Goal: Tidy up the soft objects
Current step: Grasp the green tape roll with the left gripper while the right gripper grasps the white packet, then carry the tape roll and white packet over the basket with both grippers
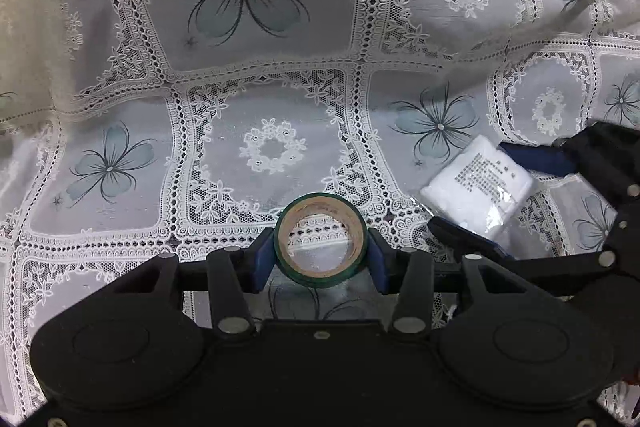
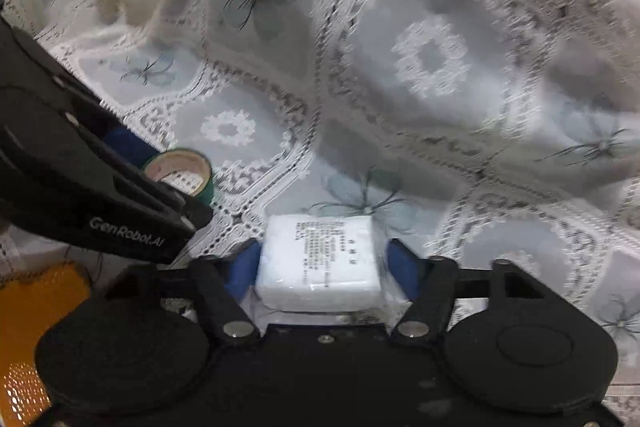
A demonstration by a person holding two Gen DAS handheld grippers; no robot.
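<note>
Tape first, in the left wrist view: a green tape roll [image 1: 320, 239] with a tan inner core sits clamped between the blue pads of the left gripper [image 1: 320, 259], jaws closed on its sides, the roll's hole facing the camera and the lace showing through it. Beneath lies a white lace tablecloth [image 1: 256, 75] with blue-grey flower prints, rumpled toward the back. Off to the right, the right gripper [image 1: 476, 195] comes in at an angle, its jaws pinching a white wrapped packet [image 1: 478, 189] with printed text on its clear film. Over to the right wrist view, blurred across the cloth: the white wrapped packet [image 2: 320, 261] fills the gap of the right gripper [image 2: 320, 267], jaws pressed against both its sides. At left the left gripper [image 2: 172, 179] reaches in with the green tape roll [image 2: 182, 173] held at its tip. Low left, an orange perforated basket [image 2: 36, 327] peeks in.
</note>
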